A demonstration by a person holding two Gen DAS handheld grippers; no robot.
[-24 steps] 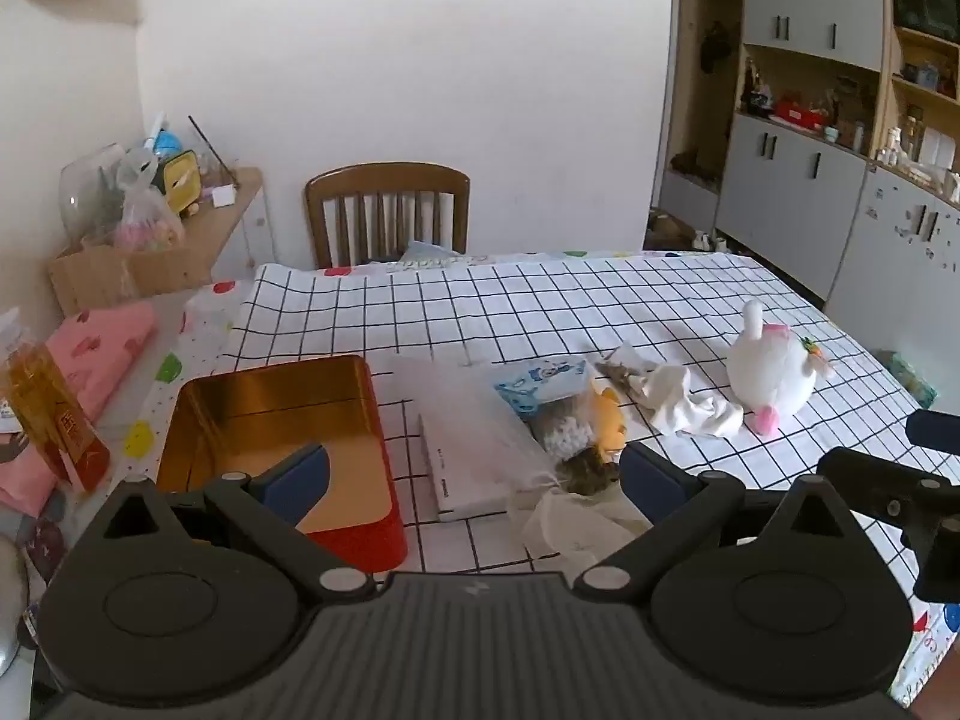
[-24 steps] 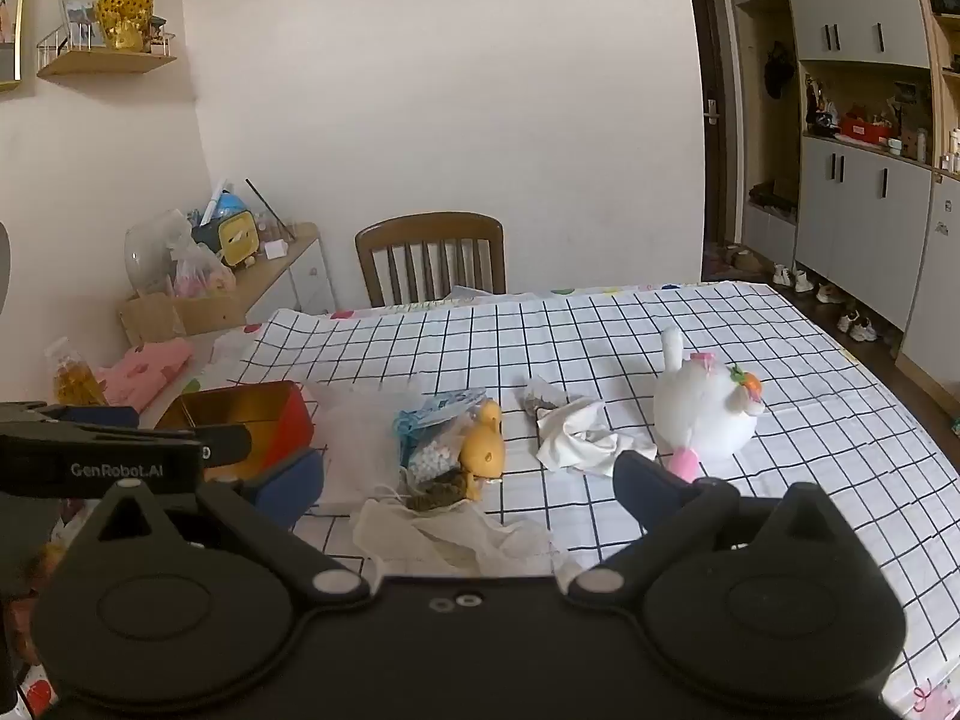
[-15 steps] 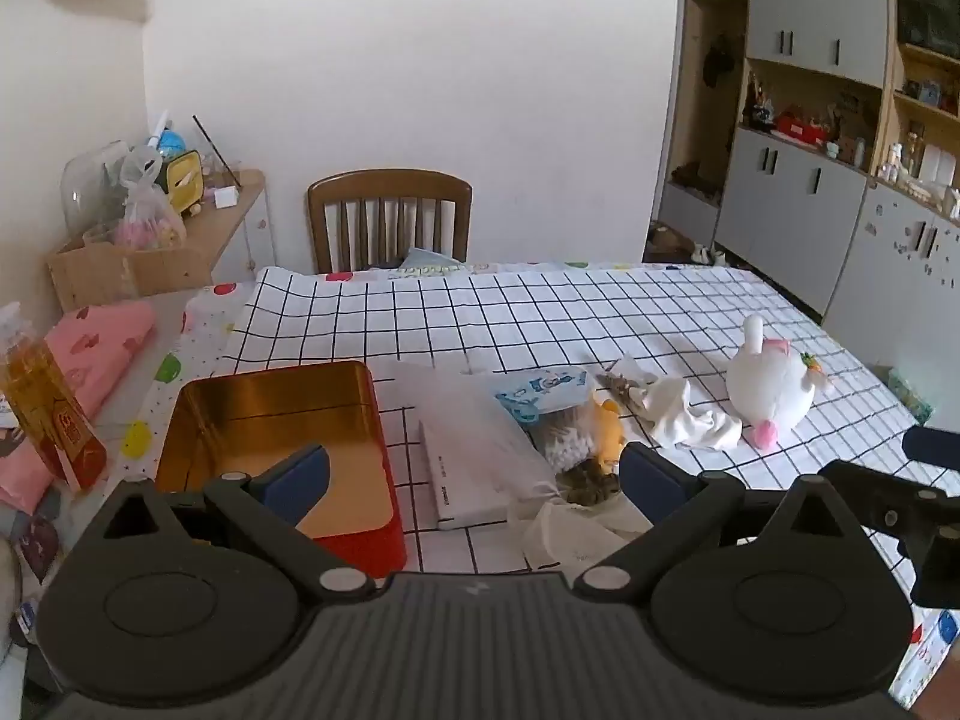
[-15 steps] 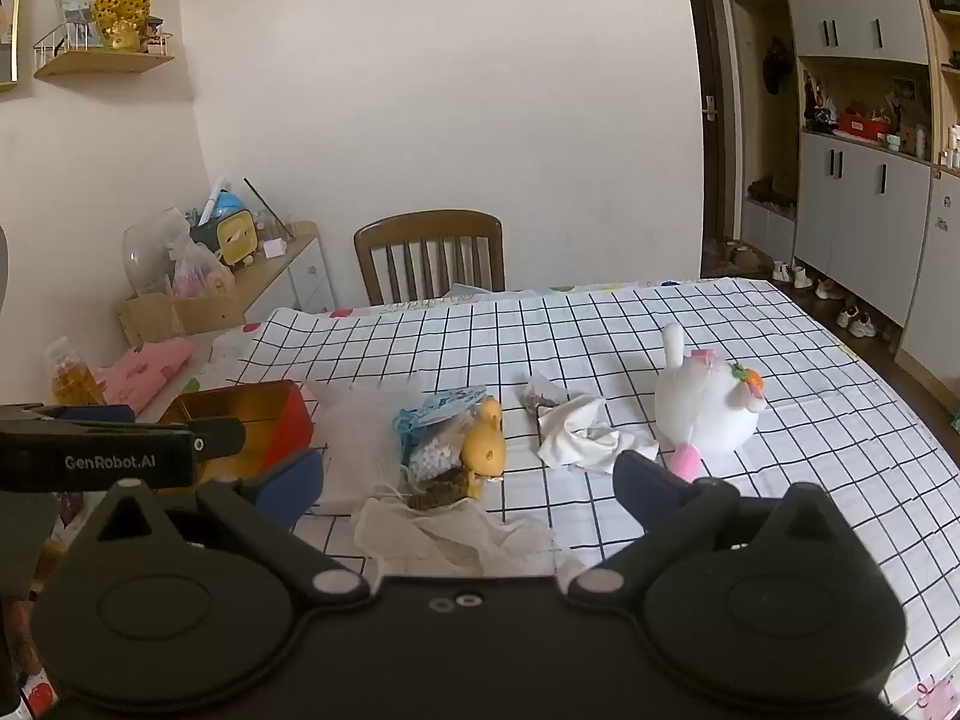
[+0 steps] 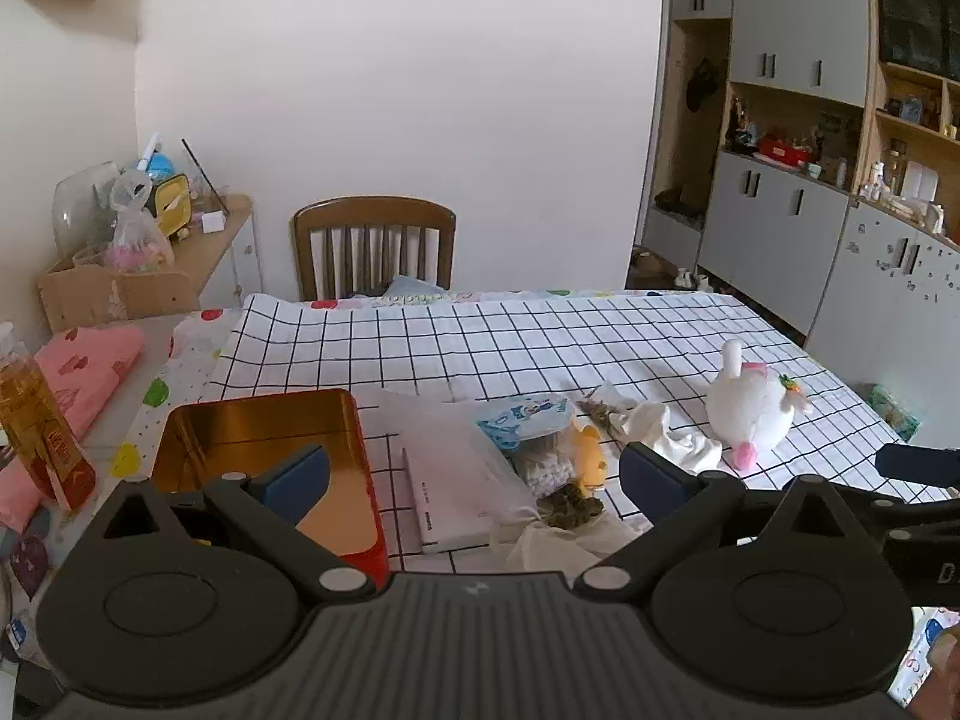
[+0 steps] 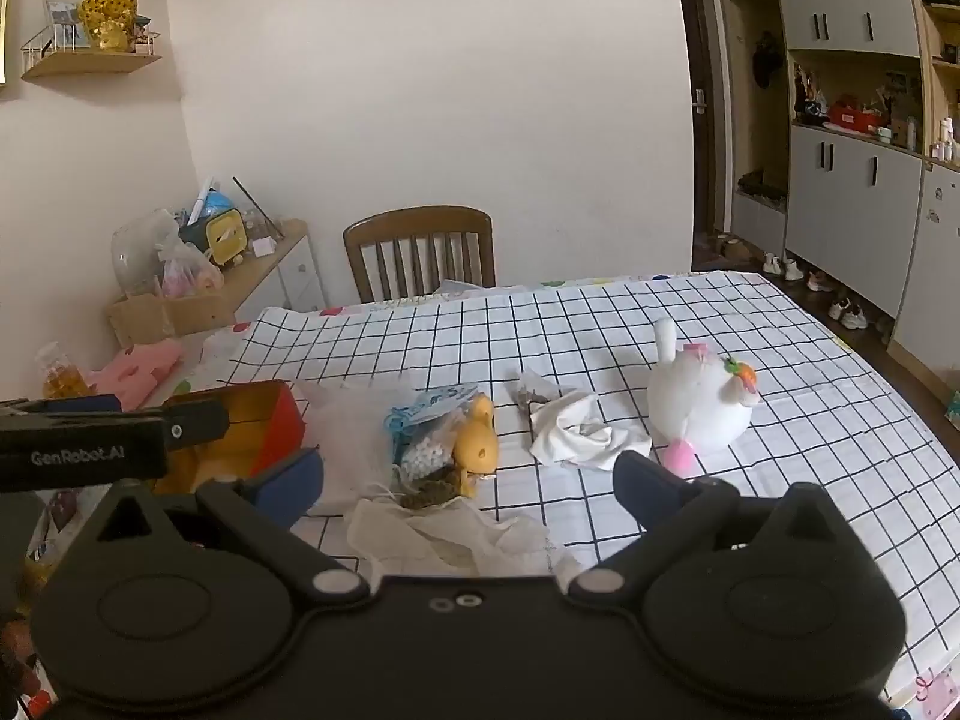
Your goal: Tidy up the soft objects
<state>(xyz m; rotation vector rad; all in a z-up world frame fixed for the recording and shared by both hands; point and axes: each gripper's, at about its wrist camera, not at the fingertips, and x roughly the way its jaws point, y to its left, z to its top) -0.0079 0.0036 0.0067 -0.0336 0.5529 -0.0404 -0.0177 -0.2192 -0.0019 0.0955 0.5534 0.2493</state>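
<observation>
Meanwhile, both views tipped slightly lower than before, left gripper [image 5: 474, 471] and right gripper [image 6: 468, 480] jaws wide open, empty, white plush rabbit [image 6: 699, 402] lying near desk's right edge, untouched.

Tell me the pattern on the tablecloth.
White tablecloth with a black grid of squares; clearest in the right wrist view.

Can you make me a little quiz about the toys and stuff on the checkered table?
1. True or false: the red tin already has a toy inside.
2. Which lies nearest the white plush bunny? A) crumpled white cloth B) red tin C) wooden chair
3. Fill in: the left tool and right tool are both ____, holding nothing.

Key: 1 false, its gold inside shows no toy. 2 A. 3 open.
</observation>
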